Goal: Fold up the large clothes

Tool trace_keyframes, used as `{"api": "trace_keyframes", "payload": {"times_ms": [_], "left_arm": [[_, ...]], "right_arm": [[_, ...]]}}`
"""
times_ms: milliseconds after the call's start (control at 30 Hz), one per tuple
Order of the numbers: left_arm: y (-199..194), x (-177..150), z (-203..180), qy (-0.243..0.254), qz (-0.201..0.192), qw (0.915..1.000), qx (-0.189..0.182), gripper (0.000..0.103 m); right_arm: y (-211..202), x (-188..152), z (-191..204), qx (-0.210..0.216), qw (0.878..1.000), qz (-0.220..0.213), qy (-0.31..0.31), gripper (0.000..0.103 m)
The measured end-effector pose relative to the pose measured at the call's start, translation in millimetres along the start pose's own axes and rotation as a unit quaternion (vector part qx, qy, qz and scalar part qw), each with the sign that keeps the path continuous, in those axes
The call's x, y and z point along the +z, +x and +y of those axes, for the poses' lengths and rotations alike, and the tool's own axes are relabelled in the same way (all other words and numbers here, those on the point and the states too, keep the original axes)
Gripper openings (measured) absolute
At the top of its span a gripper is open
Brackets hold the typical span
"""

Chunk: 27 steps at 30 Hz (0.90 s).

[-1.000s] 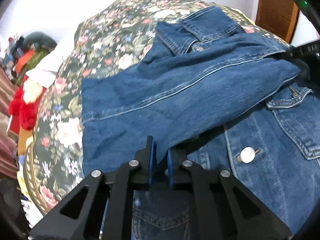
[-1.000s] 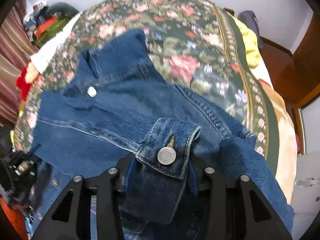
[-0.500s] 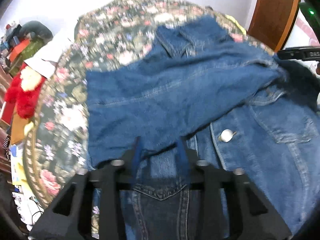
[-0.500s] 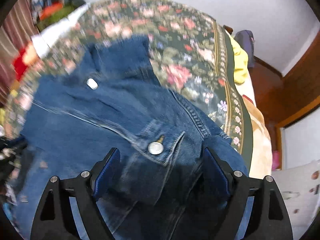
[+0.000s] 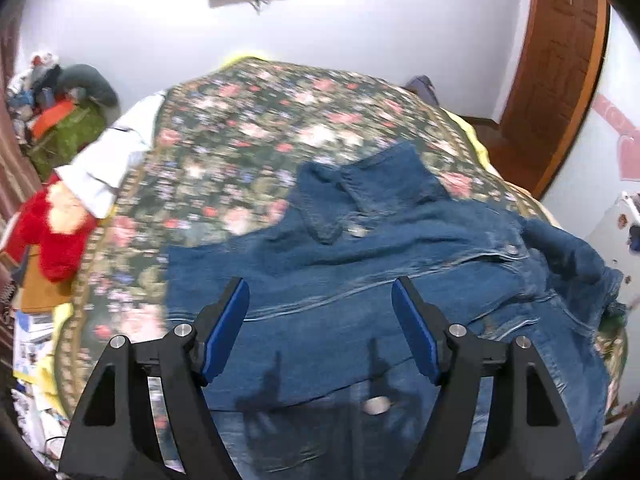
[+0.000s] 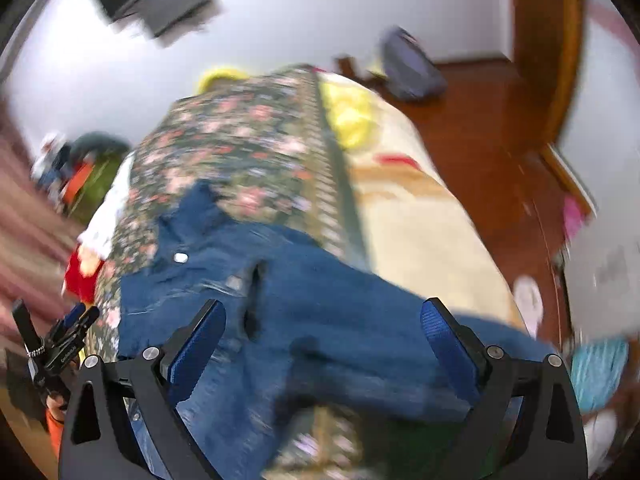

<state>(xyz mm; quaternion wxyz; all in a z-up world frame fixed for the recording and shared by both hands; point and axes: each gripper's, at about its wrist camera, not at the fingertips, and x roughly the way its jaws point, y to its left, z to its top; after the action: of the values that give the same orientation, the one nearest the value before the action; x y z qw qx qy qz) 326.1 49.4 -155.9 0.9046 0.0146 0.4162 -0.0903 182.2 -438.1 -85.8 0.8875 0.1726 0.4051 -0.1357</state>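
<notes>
The denim jacket [image 5: 360, 280] lay front-up on the floral bedspread [image 5: 248, 140], its collar [image 5: 360, 188] toward the far wall and one sleeve [image 5: 312, 276] folded straight across the chest. The other sleeve [image 6: 380, 340] trailed off toward the bed's right edge, unfolded, in the blurred right wrist view.

Your left gripper [image 5: 320, 316] hung above the folded sleeve with its jaws opening and nothing between the blue pads [image 5: 224, 324]. Your right gripper [image 6: 324, 344] was likewise opening above the trailing sleeve, pads clear of the cloth.

By my reading, you stood between folds: one sleeve was laid in, and both tools had let go. The next move called for taking the loose sleeve near its cuff, which I could not pick out in the blur, and carrying it across the chest. You needed a flat, low pinch so only one layer came up.
</notes>
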Motion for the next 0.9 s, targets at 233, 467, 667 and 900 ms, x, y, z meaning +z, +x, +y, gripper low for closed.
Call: {"api": "trace_keyframes", "payload": {"times_ms": [233, 467, 667, 900], "left_arm": [[52, -6, -51, 0.043, 0.052, 0.9975, -0.022, 0.073], [79, -19, -73, 0.054, 0.087, 0.9942, -0.036, 0.073], [83, -23, -78, 0.063, 0.089, 0.9936, -0.028, 0.073], [68, -20, -72, 0.076, 0.061, 0.9953, 0.0, 0.073]], "right_arm": [[9, -51, -100, -0.023, 0.99, 0.039, 0.134, 0.098], [31, -90, -154, -0.016, 0.97, 0.078, 0.229, 0.098], [49, -78, -158, -0.022, 0.971, 0.049, 0.234, 0.093], [66, -50, -154, -0.022, 0.972, 0.018, 0.231, 0.027]]}}
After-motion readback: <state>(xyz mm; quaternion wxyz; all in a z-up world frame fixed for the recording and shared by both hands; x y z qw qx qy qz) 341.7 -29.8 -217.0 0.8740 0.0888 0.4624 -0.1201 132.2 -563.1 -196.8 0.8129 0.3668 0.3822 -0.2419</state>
